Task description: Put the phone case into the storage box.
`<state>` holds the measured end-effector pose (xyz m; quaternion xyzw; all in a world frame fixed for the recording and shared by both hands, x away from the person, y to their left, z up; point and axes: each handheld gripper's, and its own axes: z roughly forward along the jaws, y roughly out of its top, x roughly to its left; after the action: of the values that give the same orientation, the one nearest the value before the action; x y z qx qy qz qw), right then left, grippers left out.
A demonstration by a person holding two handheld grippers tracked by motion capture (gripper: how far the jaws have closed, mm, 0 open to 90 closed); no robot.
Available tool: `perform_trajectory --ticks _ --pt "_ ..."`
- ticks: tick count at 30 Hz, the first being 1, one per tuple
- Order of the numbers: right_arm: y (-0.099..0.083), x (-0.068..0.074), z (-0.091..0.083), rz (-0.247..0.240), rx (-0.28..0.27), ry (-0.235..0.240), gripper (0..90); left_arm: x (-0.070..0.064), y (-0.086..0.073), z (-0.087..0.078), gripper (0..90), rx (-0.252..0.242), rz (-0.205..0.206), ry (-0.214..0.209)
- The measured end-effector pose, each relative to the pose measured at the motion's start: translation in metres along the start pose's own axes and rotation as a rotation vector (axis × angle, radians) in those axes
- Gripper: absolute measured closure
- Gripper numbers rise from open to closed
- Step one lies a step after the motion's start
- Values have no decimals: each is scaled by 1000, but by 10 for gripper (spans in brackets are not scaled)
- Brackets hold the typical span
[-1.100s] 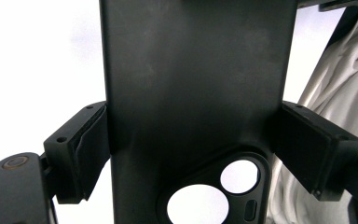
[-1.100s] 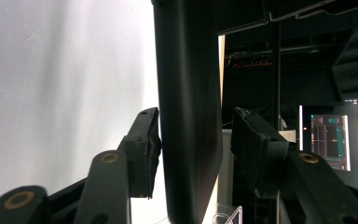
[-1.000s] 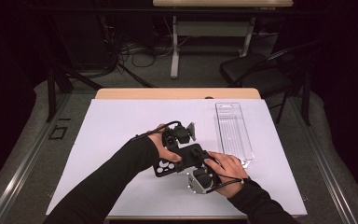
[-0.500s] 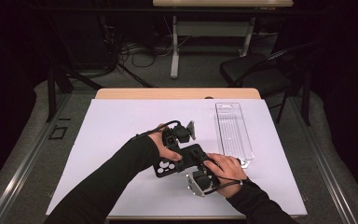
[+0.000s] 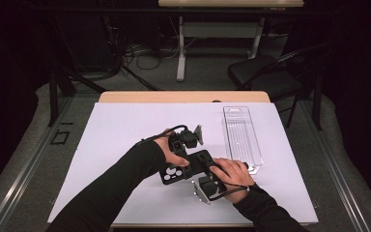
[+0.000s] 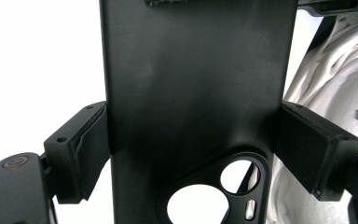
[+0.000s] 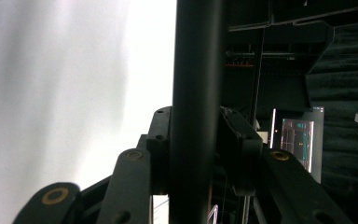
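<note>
A black phone case (image 5: 186, 167) is held just above the white surface (image 5: 121, 130), near its front edge and a little toward four o'clock of the centre, with both claws clamped on it. The left claw (image 5: 179, 164) reaches in from about eight o'clock and grips the case across its width: in the left gripper view its two padded jaws press on the case's (image 6: 196, 93) long edges at nine and three o'clock, and the camera cut-out sits low between them at six o'clock. The right claw (image 5: 207, 170) comes from about five o'clock and pinches the case through its thickness; in the right gripper view the case (image 7: 198, 93) stands edge-on as a dark upright bar straight between the jaws, which are closed against both its faces. A clear plastic tray (image 5: 241, 135) lies flat on the surface at about two o'clock of the case, well apart from the left claw and near the right hand (image 5: 234, 173).
</note>
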<state>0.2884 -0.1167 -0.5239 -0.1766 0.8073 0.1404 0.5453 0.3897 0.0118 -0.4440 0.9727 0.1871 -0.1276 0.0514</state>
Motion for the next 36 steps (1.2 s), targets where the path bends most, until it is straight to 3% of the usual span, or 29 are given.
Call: perform_trajectory --ticks 36 --pt "1 2 3 -12 -3 -51 816 0 0 2 150 -4 -5 -16"
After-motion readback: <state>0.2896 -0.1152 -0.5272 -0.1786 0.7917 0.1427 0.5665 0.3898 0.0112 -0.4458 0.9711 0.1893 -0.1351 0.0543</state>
